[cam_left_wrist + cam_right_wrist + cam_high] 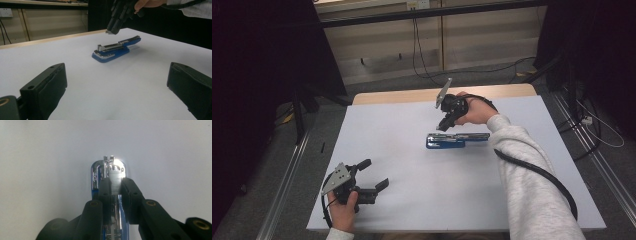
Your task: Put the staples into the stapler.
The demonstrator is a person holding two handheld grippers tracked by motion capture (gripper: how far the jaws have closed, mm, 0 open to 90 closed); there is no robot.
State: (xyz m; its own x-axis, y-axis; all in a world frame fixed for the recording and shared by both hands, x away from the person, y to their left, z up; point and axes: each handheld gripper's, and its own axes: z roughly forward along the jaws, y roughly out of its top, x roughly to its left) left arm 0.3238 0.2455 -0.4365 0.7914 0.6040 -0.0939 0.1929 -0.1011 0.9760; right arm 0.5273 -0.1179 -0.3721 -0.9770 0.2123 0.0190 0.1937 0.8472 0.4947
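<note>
A blue stapler [457, 140] lies opened out flat in the middle of the white table [387, 125], its metal channel facing up. My right gripper [445, 124] hangs just above the stapler's left part, pointing down, shut on a short strip of staples [115, 175]. In the right gripper view the strip pokes out past the gripper [115, 185] over the shiny head of the stapler [96, 176]. My left gripper [374, 174] rests open near the table's front left corner, nothing between its fingers. The left gripper view shows the stapler [113, 50] beyond the gripper [117, 82], with the right gripper [112, 28] over it.
A wooden strip [412, 94] borders the table's far edge. Cables [422, 55] trail on the floor beyond it, and dark curtains [257, 75] hang at both sides. A grey sleeve [532, 180] crosses the table's right half.
</note>
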